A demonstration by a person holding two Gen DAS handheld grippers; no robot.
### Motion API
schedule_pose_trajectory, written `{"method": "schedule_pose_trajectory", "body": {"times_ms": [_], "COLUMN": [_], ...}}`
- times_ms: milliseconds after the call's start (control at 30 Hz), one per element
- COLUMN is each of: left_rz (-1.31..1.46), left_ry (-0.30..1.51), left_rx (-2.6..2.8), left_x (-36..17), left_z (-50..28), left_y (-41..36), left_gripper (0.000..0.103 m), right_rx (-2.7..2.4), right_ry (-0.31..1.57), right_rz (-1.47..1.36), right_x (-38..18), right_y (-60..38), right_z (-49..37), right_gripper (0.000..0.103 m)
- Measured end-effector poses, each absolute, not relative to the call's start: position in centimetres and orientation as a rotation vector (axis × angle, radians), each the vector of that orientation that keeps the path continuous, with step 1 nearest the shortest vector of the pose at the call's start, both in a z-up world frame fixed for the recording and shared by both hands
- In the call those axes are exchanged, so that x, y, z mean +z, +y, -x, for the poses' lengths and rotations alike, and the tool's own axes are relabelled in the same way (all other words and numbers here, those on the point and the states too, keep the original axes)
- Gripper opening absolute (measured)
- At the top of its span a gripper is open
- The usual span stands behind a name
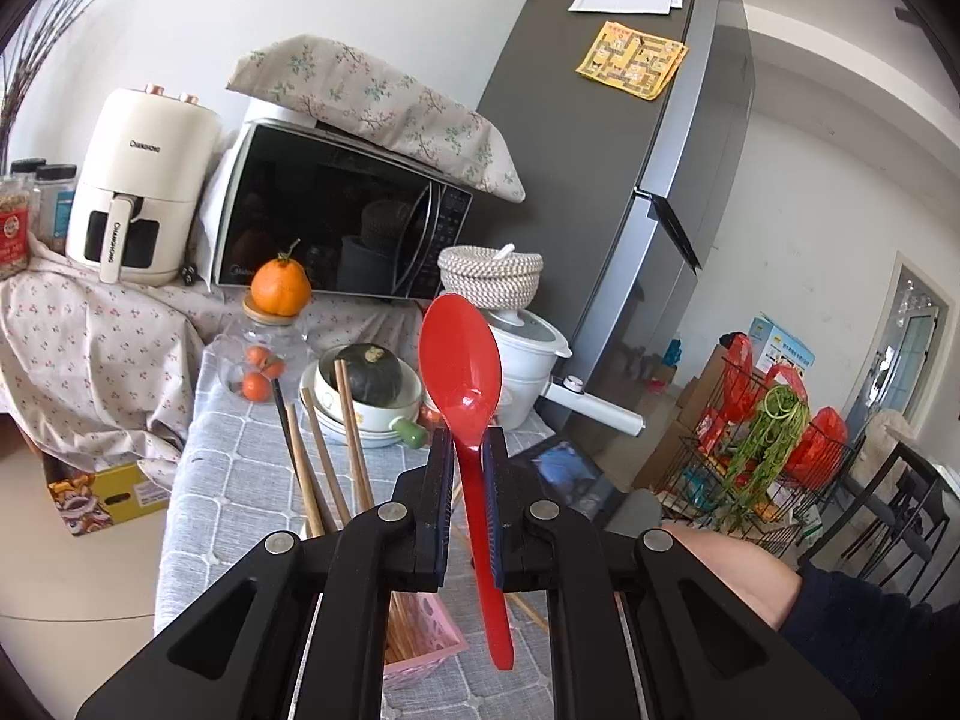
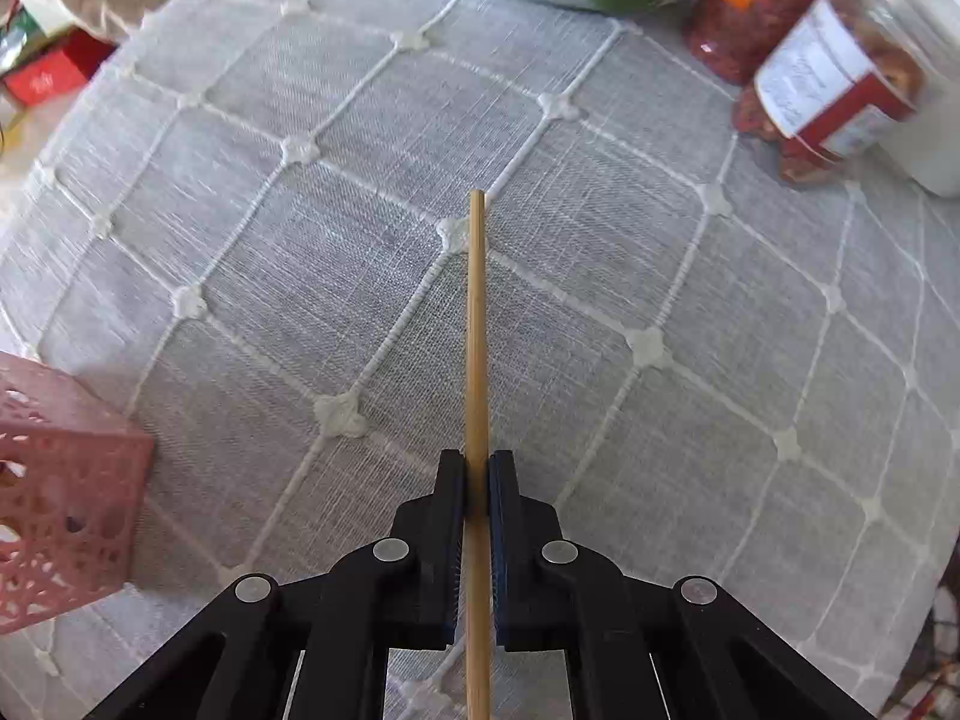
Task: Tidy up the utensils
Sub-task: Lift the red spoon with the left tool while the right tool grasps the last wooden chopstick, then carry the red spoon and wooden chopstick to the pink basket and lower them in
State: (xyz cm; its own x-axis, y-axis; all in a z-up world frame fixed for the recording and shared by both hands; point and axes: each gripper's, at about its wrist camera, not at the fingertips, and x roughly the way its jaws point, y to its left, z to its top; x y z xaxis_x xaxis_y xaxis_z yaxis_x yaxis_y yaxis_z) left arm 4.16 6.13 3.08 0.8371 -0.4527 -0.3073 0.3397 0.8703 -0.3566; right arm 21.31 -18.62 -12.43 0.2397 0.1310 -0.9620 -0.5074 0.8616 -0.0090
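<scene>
Right gripper (image 2: 477,462) clamps chopstick (image 2: 477,324), left gripper (image 1: 467,441) clamps red spoon (image 1: 459,360); drop both upright into pink basket (image 2: 66,480), prob. chopstick first

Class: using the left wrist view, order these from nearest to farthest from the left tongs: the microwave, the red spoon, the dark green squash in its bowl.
1. Red spoon: clamped in the left tongs.
2. Dark green squash: ahead, slightly left, mid-table.
3. Microwave: at the back, against the wall.
</scene>
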Motion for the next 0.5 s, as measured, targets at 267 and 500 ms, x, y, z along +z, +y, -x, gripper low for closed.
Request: {"method": "schedule_pose_trajectory", "body": {"times_ms": [267, 500], "left_rz": [0.205, 0.102], "left_ry": [0.322, 0.306], "left_rx": [-0.286, -0.220], "left_x": [2.9, 2.0], "left_z": [-3.6, -3.8], "left_y": [5.8, 4.7], "left_gripper": [0.010, 0.010], "right_rx": [0.425, 0.448], "right_ry": [0.896, 0.687], "right_rz": [0.140, -0.006], "right_x": [-1.2, 1.2], "right_y": [-21.9, -20.5], "right_z": [-18.0, -16.1], "right_gripper": [0.002, 0.003]}}
